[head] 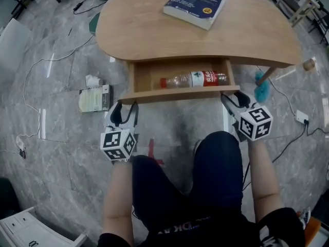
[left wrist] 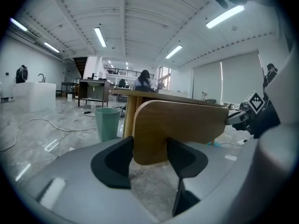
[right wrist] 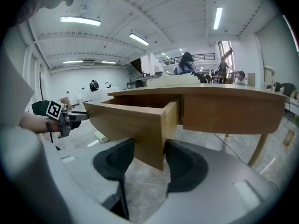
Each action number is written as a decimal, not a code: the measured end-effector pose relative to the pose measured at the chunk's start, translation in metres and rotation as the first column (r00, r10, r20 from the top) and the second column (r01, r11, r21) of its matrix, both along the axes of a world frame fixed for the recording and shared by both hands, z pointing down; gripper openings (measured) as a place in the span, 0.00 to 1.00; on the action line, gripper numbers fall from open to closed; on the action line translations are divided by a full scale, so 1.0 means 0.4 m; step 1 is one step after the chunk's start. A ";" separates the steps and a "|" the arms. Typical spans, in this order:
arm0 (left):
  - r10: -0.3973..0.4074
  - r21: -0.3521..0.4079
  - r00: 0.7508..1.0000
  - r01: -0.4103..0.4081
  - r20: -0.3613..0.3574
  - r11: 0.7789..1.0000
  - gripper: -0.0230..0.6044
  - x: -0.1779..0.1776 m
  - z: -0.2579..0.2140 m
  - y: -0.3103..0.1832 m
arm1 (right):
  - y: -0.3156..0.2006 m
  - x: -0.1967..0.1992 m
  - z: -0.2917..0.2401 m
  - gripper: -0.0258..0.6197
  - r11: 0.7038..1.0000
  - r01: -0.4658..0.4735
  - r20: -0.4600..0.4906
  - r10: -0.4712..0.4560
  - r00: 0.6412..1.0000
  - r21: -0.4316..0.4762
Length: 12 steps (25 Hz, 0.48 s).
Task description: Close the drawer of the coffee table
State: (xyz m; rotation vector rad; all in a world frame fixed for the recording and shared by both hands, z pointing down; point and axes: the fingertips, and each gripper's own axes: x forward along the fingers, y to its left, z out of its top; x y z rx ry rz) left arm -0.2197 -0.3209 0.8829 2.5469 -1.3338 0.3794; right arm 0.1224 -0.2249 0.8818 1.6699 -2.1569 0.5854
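Observation:
The wooden coffee table [head: 149,30] has its drawer [head: 180,95] pulled out toward me, and a clear plastic bottle with a red label [head: 193,79] lies inside. My left gripper [head: 124,107] stands open at the left end of the drawer front [left wrist: 182,125], whose rounded corner sits between the jaws [left wrist: 149,157]. My right gripper [head: 234,101] stands open at the right end, its jaws [right wrist: 149,160] straddling the drawer's front corner [right wrist: 131,120]. Neither gripper's pads clearly press on the wood.
A blue book [head: 195,4] lies on the tabletop. On the floor to the left are a flat pack [head: 95,98] and cables, and a green bin [left wrist: 107,122] stands beyond the table. A blue duster [head: 262,89] lies at the right. My knees [head: 216,158] are just behind the grippers.

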 end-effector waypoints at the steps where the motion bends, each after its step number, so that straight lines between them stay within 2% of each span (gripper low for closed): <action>1: -0.002 -0.003 1.000 0.002 0.006 1.000 0.42 0.002 0.001 -0.006 | -0.005 0.002 0.001 0.37 1.000 -0.004 0.000 0.004 1.000 -0.006; 12: -0.024 0.003 0.999 0.024 0.025 1.000 0.42 0.036 -0.001 -0.103 | -0.107 0.037 -0.001 0.37 0.999 -0.048 -0.008 0.048 0.999 0.012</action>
